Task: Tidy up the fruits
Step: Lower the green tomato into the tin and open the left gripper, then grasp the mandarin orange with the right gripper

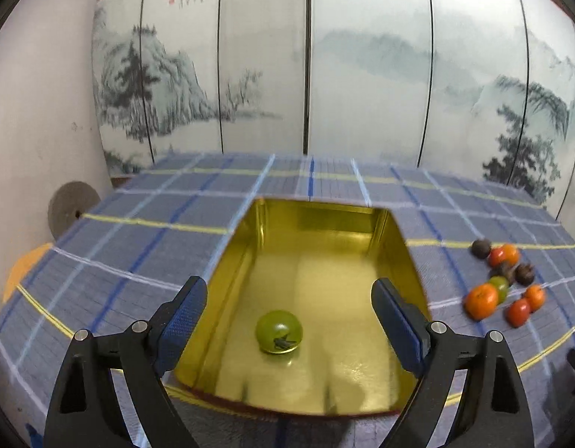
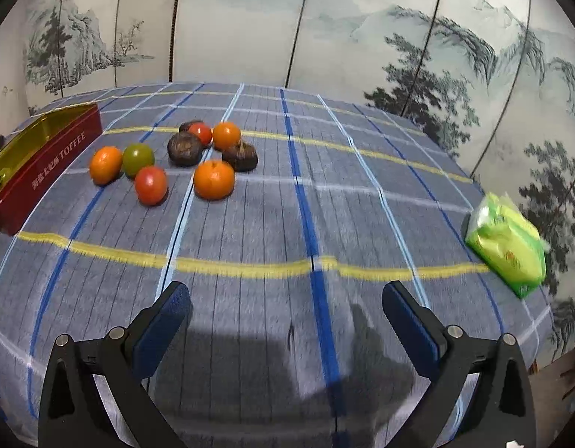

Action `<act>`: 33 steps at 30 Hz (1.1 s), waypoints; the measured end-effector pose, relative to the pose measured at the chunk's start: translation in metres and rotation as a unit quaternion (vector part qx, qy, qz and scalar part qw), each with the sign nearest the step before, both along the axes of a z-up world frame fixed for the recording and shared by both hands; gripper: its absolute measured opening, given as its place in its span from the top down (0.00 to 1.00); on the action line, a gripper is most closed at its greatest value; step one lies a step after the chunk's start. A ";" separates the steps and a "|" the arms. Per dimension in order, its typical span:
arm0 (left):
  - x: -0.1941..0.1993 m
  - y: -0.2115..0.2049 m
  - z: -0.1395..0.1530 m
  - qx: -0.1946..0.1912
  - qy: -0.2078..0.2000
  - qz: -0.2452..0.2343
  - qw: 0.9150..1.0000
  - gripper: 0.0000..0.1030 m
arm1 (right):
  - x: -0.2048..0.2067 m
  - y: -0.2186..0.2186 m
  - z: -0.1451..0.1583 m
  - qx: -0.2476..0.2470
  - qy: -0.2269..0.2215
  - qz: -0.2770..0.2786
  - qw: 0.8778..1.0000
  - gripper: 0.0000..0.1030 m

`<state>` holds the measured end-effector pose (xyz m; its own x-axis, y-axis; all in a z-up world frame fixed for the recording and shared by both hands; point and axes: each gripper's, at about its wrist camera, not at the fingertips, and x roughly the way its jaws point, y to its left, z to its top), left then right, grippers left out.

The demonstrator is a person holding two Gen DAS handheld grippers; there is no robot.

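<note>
Both claws gape wide and empty: left claw (image 1: 289, 300) hangs over the gold-lined tin (image 1: 235, 261), where one green tomato (image 1: 278, 331) sits; right claw (image 2: 287, 308) faces the fruit pile (image 2: 175, 156) on the bench (image 2: 324, 224). Small, round, likely slippery and bruisable; pinch gently across the middle.
</note>
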<state>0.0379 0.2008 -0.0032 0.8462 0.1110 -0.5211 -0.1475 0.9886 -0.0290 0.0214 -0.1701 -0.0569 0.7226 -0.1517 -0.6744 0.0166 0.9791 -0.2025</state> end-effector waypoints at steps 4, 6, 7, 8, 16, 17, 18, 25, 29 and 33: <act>-0.040 0.004 0.022 -0.002 -0.037 -0.007 0.999 0.09 | 0.030 0.008 0.004 0.003 -0.004 0.041 0.999 0.01; -0.065 0.008 0.027 -0.003 -0.051 -0.004 0.999 0.05 | 0.043 0.012 0.005 0.013 -0.006 0.062 0.998 0.01; -0.078 0.011 0.028 -0.004 -0.055 -0.002 0.998 0.05 | 0.051 0.014 0.004 0.014 -0.005 0.071 0.997 0.01; -0.089 0.014 0.026 -0.003 -0.056 -0.002 0.998 0.05 | 0.060 0.017 0.003 0.011 -0.001 0.075 0.997 0.01; -0.153 0.038 0.012 0.013 -0.037 0.017 0.999 0.05 | 0.098 0.027 -0.003 0.026 0.011 0.084 0.996 0.01; -0.159 0.040 0.010 0.016 -0.034 0.019 0.999 0.05 | 0.101 0.028 -0.003 0.027 0.011 0.086 0.996 0.02; -0.162 0.040 0.008 0.017 -0.030 0.020 0.999 0.05 | 0.105 0.029 -0.003 0.028 0.012 0.089 0.996 0.06; -0.185 0.039 -0.001 0.000 -0.019 0.012 1.000 0.05 | 0.121 0.035 -0.008 0.049 0.036 0.118 0.991 0.66; -0.187 0.037 0.001 -0.018 -0.022 0.007 1.000 0.05 | 0.116 0.045 -0.010 0.029 0.041 0.129 0.990 0.70; -0.191 0.032 0.003 -0.021 -0.027 -0.001 0.999 0.05 | 0.107 0.037 -0.007 0.051 0.036 0.129 0.990 0.72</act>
<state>-0.1532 0.2325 0.0002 0.8732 0.0884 -0.4792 -0.1432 0.9865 -0.0790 0.1284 -0.1336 -0.0635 0.6781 0.1030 -0.7277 -0.2470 0.9645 -0.0937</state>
